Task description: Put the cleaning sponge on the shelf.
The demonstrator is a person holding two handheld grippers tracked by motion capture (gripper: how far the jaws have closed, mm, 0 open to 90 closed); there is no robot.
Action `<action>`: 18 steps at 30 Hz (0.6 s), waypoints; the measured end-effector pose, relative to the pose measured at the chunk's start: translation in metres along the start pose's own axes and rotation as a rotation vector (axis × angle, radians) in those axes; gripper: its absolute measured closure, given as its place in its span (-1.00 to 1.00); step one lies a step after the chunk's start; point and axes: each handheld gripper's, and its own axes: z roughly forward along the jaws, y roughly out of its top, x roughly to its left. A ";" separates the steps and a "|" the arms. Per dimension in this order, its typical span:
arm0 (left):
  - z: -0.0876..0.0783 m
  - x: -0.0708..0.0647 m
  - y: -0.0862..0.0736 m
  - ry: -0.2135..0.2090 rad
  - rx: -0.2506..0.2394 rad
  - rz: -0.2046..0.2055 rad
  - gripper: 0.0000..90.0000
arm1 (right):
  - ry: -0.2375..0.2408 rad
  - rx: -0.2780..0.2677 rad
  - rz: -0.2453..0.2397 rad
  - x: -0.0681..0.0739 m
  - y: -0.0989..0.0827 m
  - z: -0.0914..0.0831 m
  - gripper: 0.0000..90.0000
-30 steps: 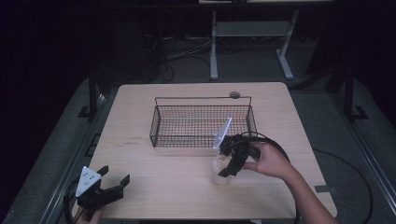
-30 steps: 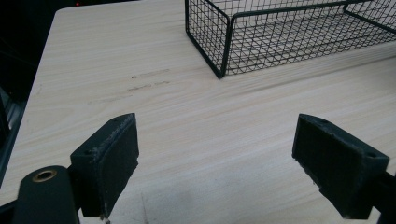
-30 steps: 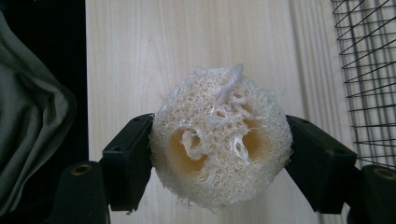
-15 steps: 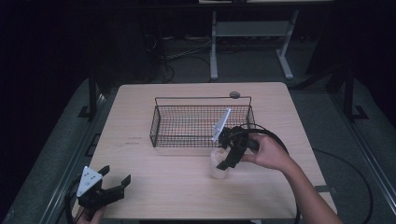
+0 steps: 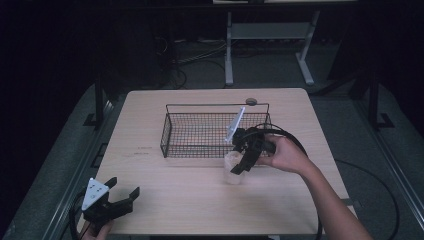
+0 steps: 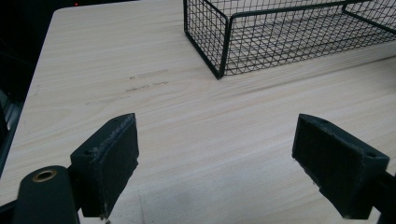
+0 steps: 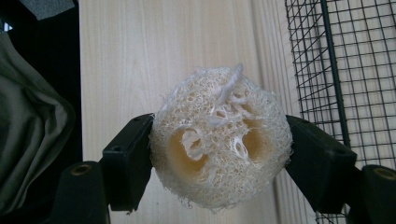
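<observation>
Right gripper (image 7: 218, 158) jaws clamp loofah (image 7: 219, 144) beside wire basket (image 5: 200, 130); left gripper (image 6: 229, 158) jaws spread wide, empty, over counter (image 6: 210, 140).

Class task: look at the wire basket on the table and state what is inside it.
Through the mesh of the wire basket only bare table shows; no item lies inside. The right gripper, holding the loofah, hides the basket's near right corner, so that corner cannot be checked.
</observation>
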 end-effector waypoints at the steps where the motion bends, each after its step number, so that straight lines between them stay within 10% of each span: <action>1: 0.000 0.000 0.000 -0.001 0.000 0.001 -0.69 | 0.000 0.000 -0.004 -0.001 0.001 0.000 -0.39; 18: 0.000 0.003 -0.001 0.002 0.006 0.003 -0.69 | 0.003 -0.013 0.016 -0.020 0.013 -0.017 -0.39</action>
